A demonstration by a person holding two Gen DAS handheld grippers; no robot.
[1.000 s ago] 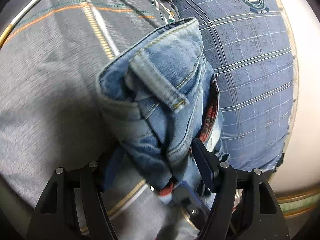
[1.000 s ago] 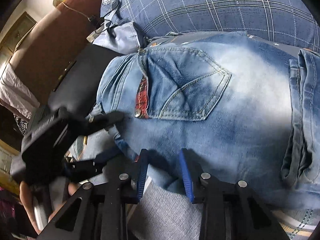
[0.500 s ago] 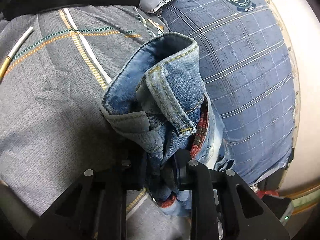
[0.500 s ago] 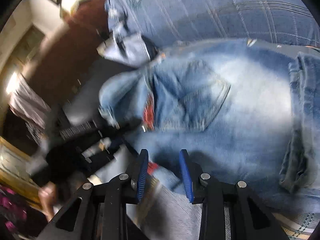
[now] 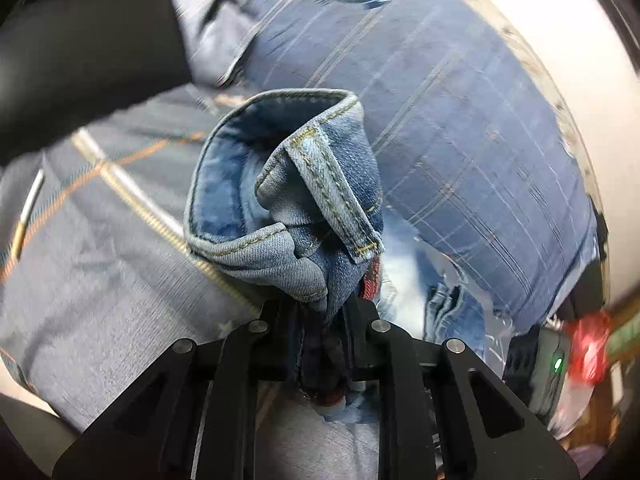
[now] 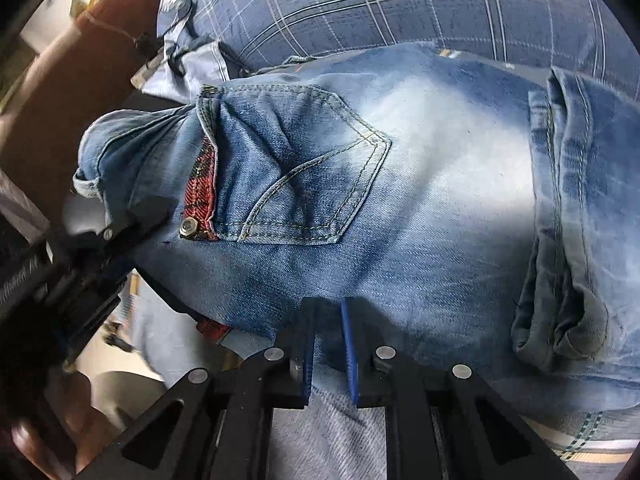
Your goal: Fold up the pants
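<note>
— Grey bedding (image 5: 92,264) with orange and cream stripes covers the surface underneath, and a blue plaid pillow (image 5: 460,128) with a round crest lies at the far side. Where are the pants?

— The pants (image 6: 420,184), light-washed blue jeans, lie spread over the grey bedding just in front of the pillow, back side up. In the right wrist view a back pocket (image 6: 296,164) faces the camera, with a strip of red plaid lining (image 6: 200,196) and a metal rivet beside it.

— And the left claw?

— The left claw (image 5: 322,320) is clamped tight on a bunched waistband corner; the denim stands up between its black fingers, a belt loop (image 5: 332,196) draped down the front of the wad. The right wrist view shows that same claw (image 6: 120,224) at the left edge of the jeans, biting the waistband.

— The right one?

— The right claw (image 6: 328,344) sits at the near edge of the jeans. Its blue pads (image 6: 349,344) are close together with a narrow gap between them, and denim lies right at their tips. Whether cloth is actually pinched there, I cannot tell.

— Anything else around?

— A brown padded headboard (image 6: 60,92) rises at the left in the right wrist view, and a black sleeve (image 5: 80,64) crosses the upper left of the left wrist view.
</note>
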